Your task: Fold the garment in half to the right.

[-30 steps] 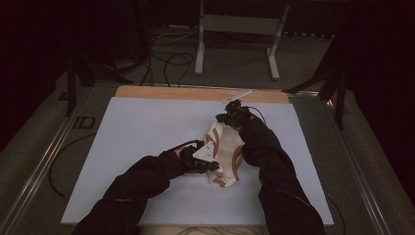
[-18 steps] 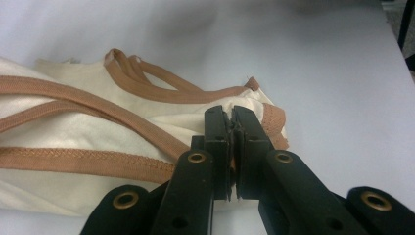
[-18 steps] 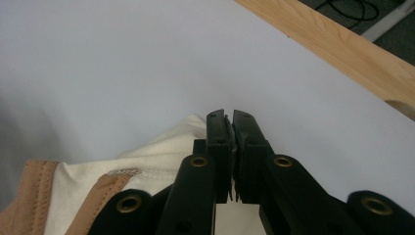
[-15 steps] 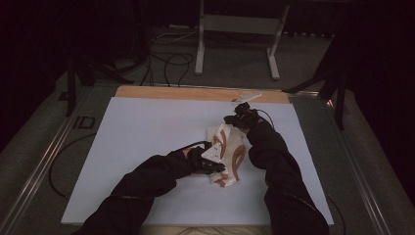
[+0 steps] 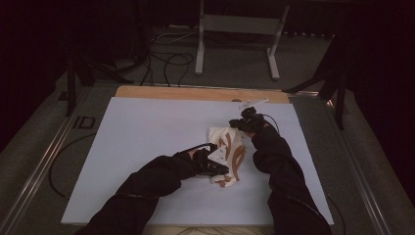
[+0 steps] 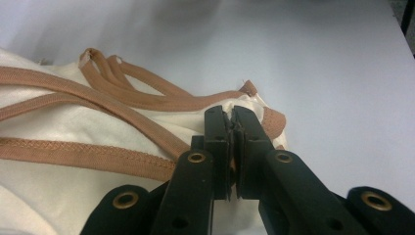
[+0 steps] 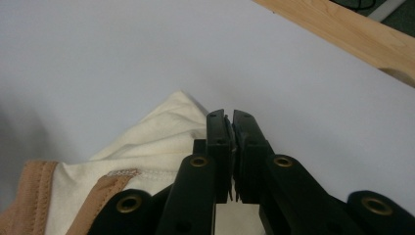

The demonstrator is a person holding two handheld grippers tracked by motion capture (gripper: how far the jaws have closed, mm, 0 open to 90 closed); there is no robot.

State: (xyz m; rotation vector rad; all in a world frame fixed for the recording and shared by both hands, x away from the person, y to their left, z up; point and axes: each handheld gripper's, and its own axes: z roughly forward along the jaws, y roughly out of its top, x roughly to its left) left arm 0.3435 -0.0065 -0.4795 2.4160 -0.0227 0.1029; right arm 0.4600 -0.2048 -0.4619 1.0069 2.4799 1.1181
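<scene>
left claw (image 5: pixel 219 166): jaws together, clamped on the near edge of the garment (image 5: pixel 227 154). in the left gripper view the left claw (image 6: pixel 231 122) pinches a cream fold just beside a tan binding strip (image 6: pixel 88 156); the cloth spreads to the left of and beneath the jaws, and bare worktop (image 6: pixel 342 73) lies to the right of them.

garment: a small cream-white fabric piece, crumpled and partly folded, lying on the worktop (image 5: pixel 147 132) between the two claws in the high view. tan-brown bands run along its edges, with visible zigzag stitching on one band. several narrow tan straps (image 6: pixel 127 83) loop together beyond the left claw's tips. no brand, label or legible writing can be seen on the cloth.

right claw (image 5: pixel 243 123): jaws together, clamped on the far edge of the garment. in the right gripper view the right claw (image 7: pixel 231 122) grips cream cloth (image 7: pixel 161 132) that extends to the left of and below the jaws, ending in a pointed corner just beside the tips. a tan band (image 7: pixel 36 196) shows at the lower left. beyond and to the right of the jaws lies bare worktop, then a wooden edge strip (image 7: pixel 342 29).
</scene>
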